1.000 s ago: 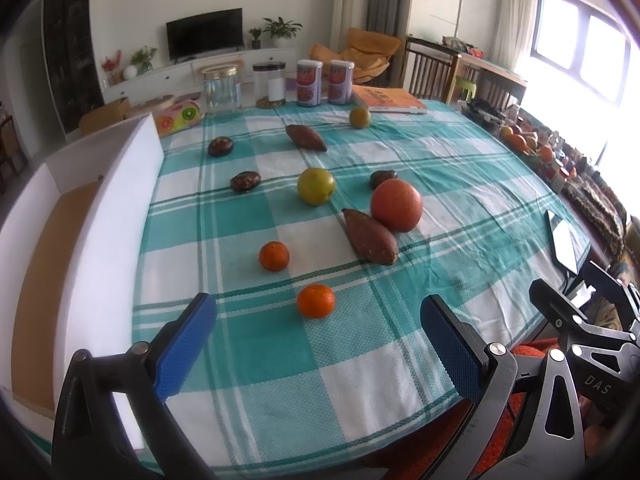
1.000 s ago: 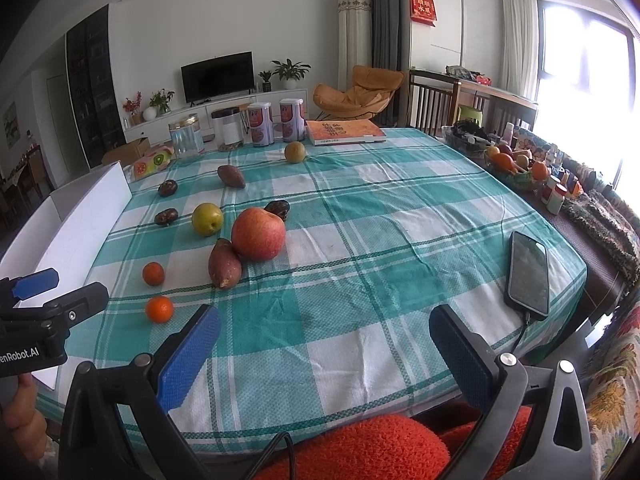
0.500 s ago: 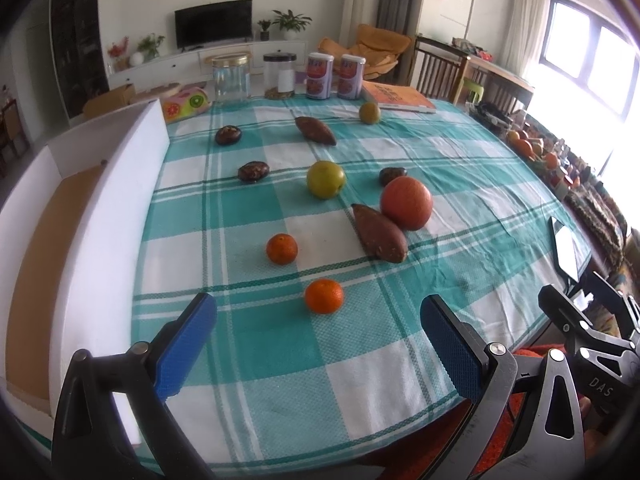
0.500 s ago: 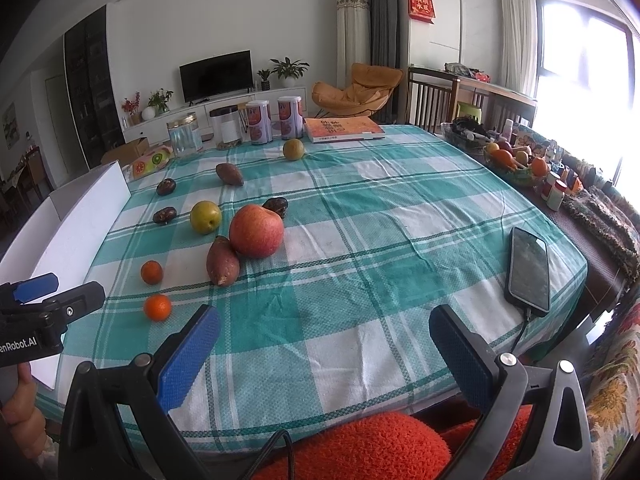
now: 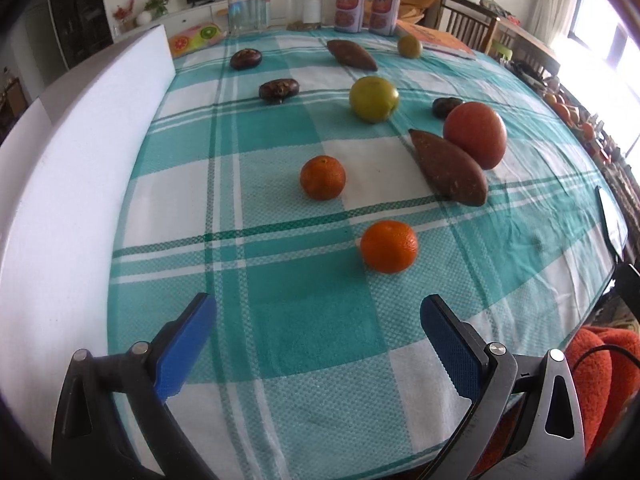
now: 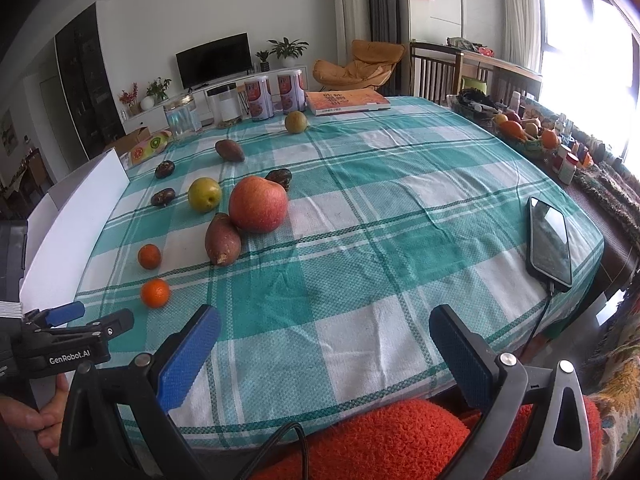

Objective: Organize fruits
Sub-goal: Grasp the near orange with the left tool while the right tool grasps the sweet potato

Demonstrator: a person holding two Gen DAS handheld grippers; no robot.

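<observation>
With your left tool (image 5: pixel 316 314) spread wide and empty, ease it forward and a touch right so the nearest orange (image 5: pixel 389 246), lying close to the near edge of the desk (image 5: pixel 280 320), sits centred between the pads before closing gently.

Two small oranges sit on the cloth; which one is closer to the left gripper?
The orange lying just ahead of the open left gripper, on the near side of the dark green stripe. The other orange sits farther back, beyond that stripe.
</observation>
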